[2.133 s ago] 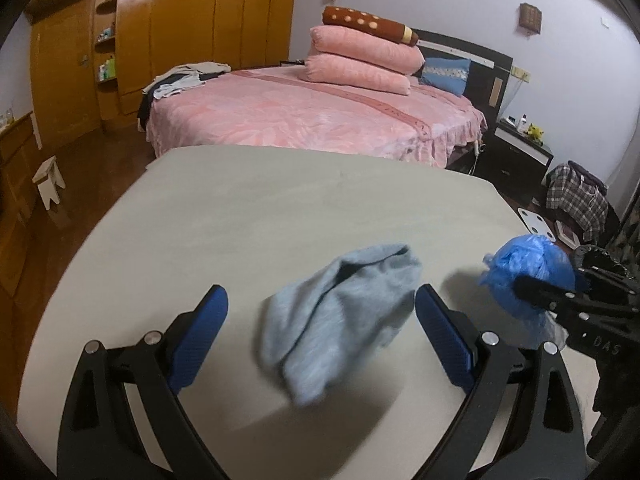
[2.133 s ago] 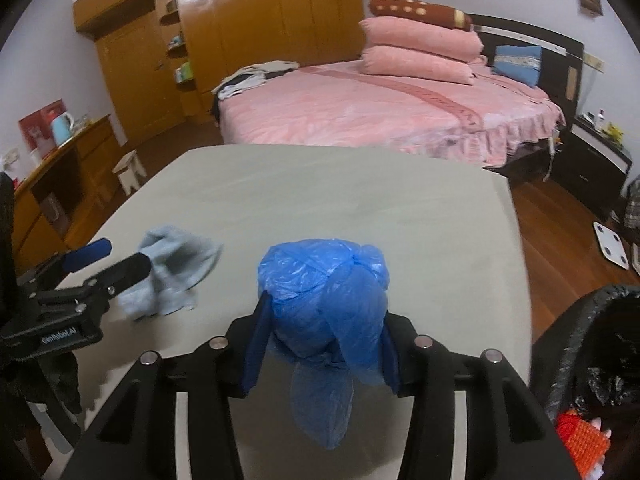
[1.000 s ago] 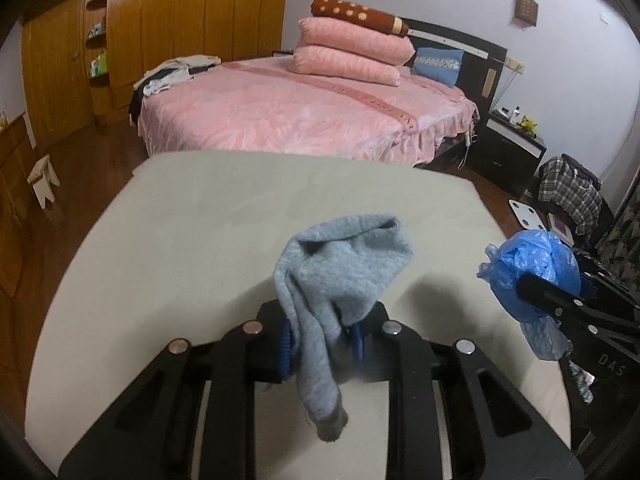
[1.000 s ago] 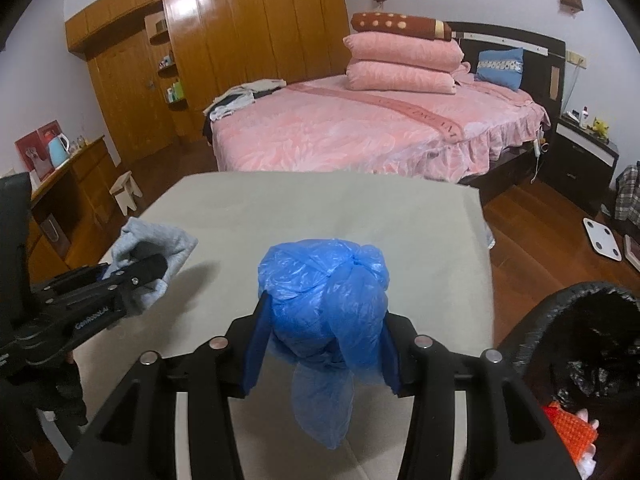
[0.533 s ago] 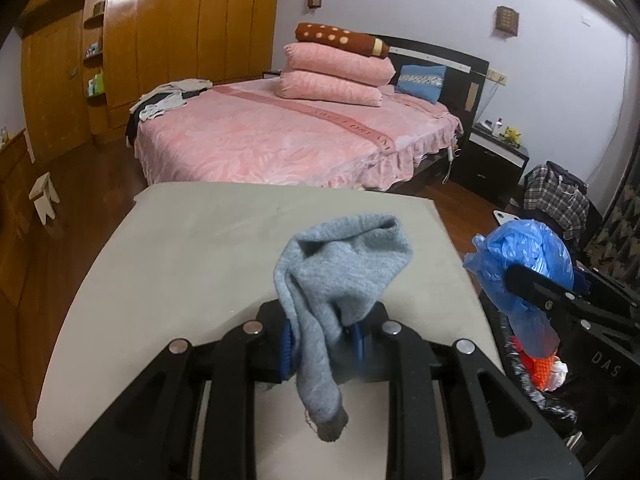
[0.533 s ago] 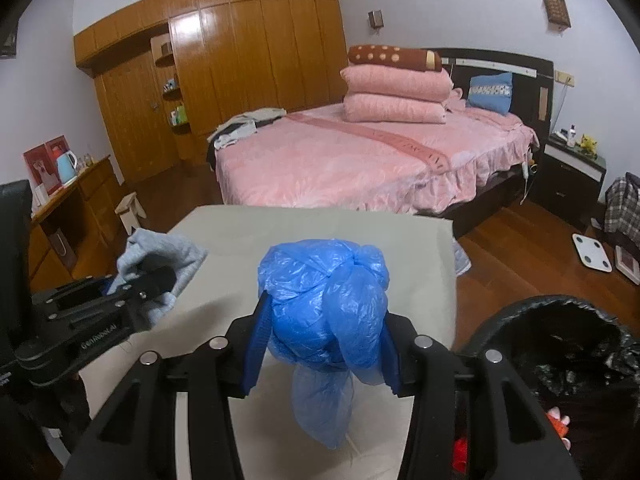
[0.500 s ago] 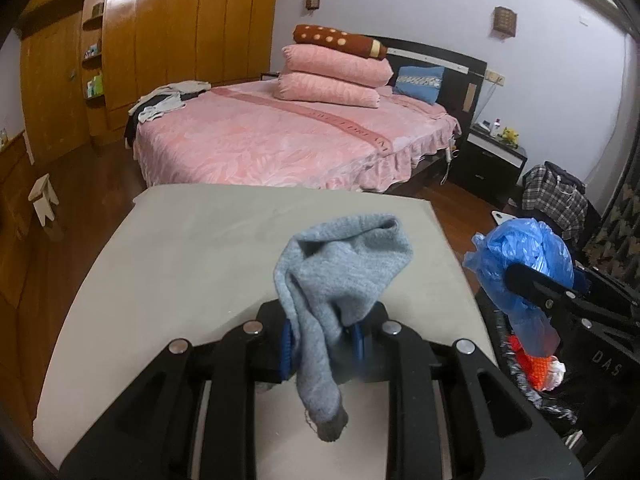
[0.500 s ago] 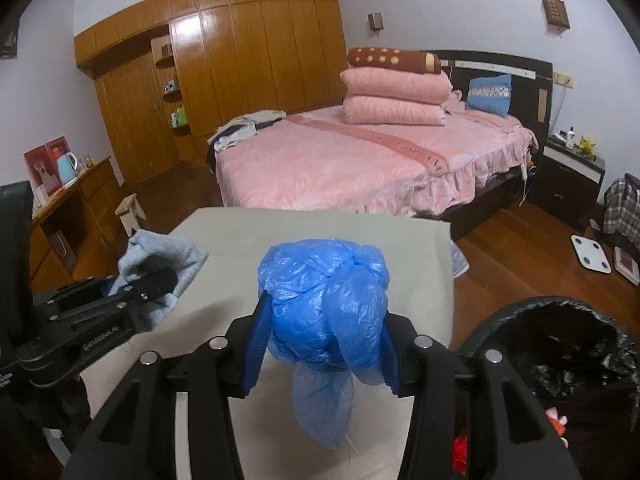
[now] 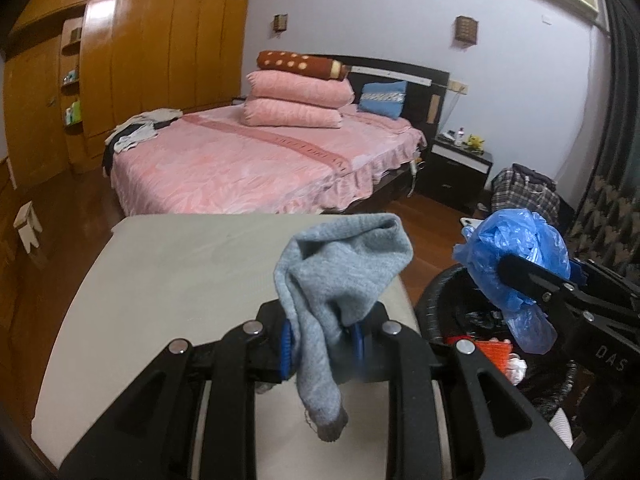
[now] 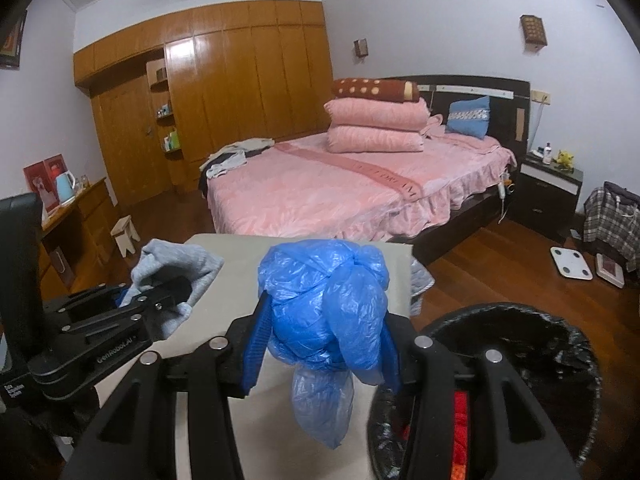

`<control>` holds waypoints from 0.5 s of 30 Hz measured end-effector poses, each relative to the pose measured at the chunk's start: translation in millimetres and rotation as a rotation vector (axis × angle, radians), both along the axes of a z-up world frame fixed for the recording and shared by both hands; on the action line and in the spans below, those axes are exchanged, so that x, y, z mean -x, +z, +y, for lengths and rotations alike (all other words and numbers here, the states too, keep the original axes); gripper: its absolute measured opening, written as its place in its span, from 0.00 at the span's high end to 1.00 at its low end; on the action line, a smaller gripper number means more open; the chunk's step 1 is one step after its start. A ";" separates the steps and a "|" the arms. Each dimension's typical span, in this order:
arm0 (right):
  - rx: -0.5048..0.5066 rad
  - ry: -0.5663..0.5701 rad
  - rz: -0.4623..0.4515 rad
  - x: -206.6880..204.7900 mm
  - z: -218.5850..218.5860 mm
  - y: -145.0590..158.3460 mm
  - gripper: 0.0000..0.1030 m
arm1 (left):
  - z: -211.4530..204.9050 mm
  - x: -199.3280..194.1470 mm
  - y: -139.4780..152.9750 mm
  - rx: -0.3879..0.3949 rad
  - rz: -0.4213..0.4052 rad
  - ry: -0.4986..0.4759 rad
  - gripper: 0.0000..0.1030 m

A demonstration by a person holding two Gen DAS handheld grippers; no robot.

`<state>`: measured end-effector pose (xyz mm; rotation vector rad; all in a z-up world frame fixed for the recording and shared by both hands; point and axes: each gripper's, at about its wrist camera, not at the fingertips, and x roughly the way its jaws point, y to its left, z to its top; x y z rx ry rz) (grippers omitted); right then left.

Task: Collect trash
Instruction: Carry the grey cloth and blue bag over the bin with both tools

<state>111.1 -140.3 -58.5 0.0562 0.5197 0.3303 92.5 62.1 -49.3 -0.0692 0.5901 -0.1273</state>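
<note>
My left gripper [image 9: 322, 344] is clamped on a grey sock [image 9: 340, 276], which bunches above the blue pads and hangs limp below them, over the right edge of the beige table [image 9: 180, 272]. My right gripper [image 10: 322, 346] is closed tight on a knotted blue plastic bag [image 10: 324, 304], whose loose tail dangles beneath the fingers. In the left wrist view the bag is held just above the near rim of the black-lined trash bin [image 10: 560, 320], which stands on the wood floor right beside the table's right edge. Red and white rubbish already lies inside the bin.

I judge both items ready to drop. The risk is position: the sock is above the table edge, not the bin mouth, so letting go now would likely land it on the table or the floor. The bag's tail could snag on a pad and cling. The two grippers are near each other and could collide over the bin. Beyond the table is a pink bed [image 9: 248, 168].
</note>
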 end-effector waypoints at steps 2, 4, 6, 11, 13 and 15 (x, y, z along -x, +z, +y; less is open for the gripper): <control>-0.001 -0.009 -0.010 4.6 -6.6 2.7 0.54 | -10.9 6.6 5.6 -0.002 -0.019 -0.021 0.79; -0.004 -0.022 -0.020 11.0 -14.4 5.2 0.54 | -18.7 10.8 9.7 -0.003 -0.031 -0.037 0.79; -0.010 -0.038 -0.029 16.6 -24.3 7.3 0.54 | -29.5 15.9 13.8 -0.003 -0.046 -0.056 0.79; -0.012 -0.091 -0.050 29.3 -48.8 10.6 0.54 | -58.0 25.5 21.6 -0.007 -0.090 -0.106 0.79; -0.008 -0.114 -0.057 35.6 -57.4 9.5 0.54 | -66.3 27.2 23.4 -0.004 -0.100 -0.125 0.79; 0.003 -0.146 -0.067 41.2 -69.0 9.7 0.54 | -79.2 28.6 25.0 -0.006 -0.113 -0.154 0.79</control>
